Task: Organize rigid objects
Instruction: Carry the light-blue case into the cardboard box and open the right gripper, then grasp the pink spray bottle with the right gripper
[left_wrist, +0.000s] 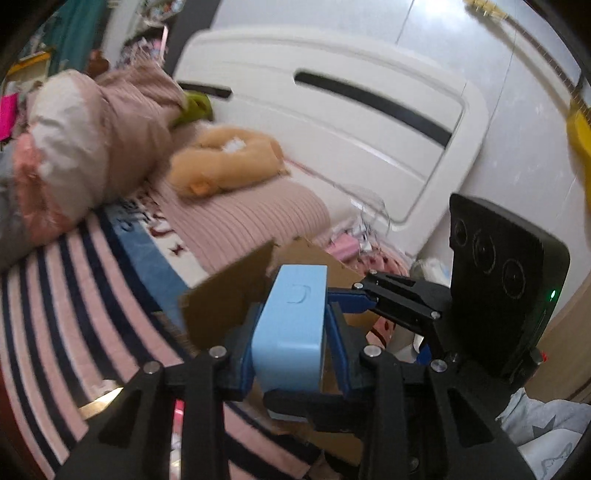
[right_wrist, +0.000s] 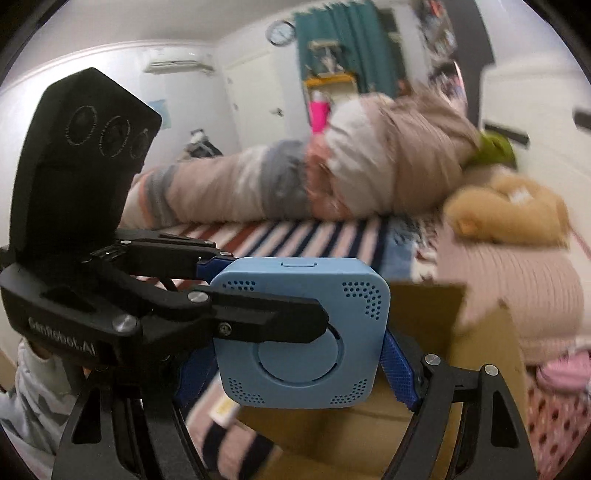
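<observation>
A light-blue square device with speaker holes (right_wrist: 303, 332) is held in the air above an open cardboard box (right_wrist: 480, 354). My left gripper (left_wrist: 291, 339) is shut on its thin sides; it shows edge-on there as a blue block (left_wrist: 291, 325). In the right wrist view the left gripper's black finger (right_wrist: 266, 321) crosses the device's face. My right gripper (right_wrist: 295, 373) has its blue pads (right_wrist: 400, 369) spread wide on either side of the device, with a visible gap on the right side. The box flaps (left_wrist: 229, 299) stand behind the device in the left wrist view.
The box sits on a bed with a pink, white and navy striped cover (left_wrist: 55, 314). A tan plush toy (left_wrist: 225, 162), a pink ribbed pillow (left_wrist: 255, 221) and a bundled quilt (left_wrist: 85, 140) lie behind. A white headboard (left_wrist: 332, 122) stands at the back.
</observation>
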